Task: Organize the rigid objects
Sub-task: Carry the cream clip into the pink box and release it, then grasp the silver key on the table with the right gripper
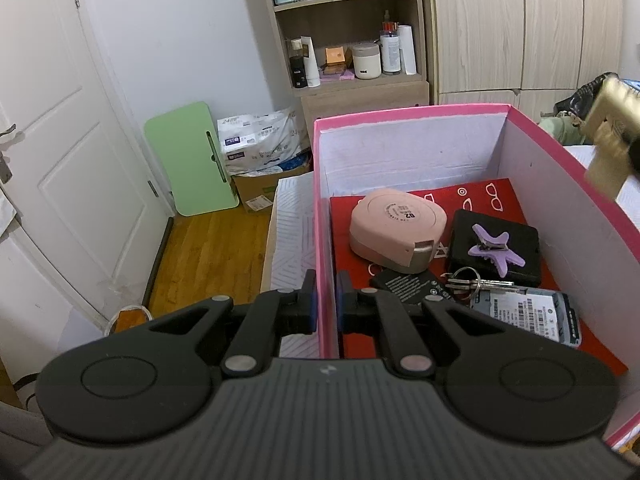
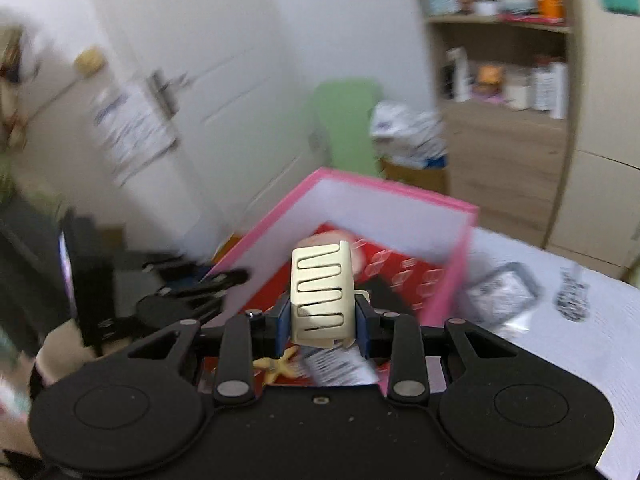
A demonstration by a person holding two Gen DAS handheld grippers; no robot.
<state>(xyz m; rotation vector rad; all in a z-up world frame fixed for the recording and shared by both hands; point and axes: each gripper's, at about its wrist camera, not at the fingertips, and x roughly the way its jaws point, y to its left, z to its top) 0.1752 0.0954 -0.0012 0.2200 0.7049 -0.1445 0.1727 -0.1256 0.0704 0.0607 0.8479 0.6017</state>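
Observation:
A pink box (image 1: 408, 114) with white inner walls and a red floor holds a pink tape-measure-like case (image 1: 394, 230), a black case (image 1: 496, 252) with a purple hair claw (image 1: 494, 246) on it, keys (image 1: 466, 282) and two batteries (image 1: 528, 314). My left gripper (image 1: 326, 300) is shut on the box's left wall (image 1: 322, 240). My right gripper (image 2: 322, 316) is shut on a cream hair claw clip (image 2: 322, 296) and holds it above the box (image 2: 384, 192). The clip shows blurred at the right edge of the left wrist view (image 1: 612, 136).
A wooden shelf unit (image 1: 352, 32) with bottles, a wardrobe (image 1: 520, 24), a white door (image 1: 60, 140) and a green folded table (image 1: 188, 160) stand behind. On the white bedding (image 2: 560, 320) right of the box lie a bagged item (image 2: 500, 292) and a small dark object (image 2: 572, 296).

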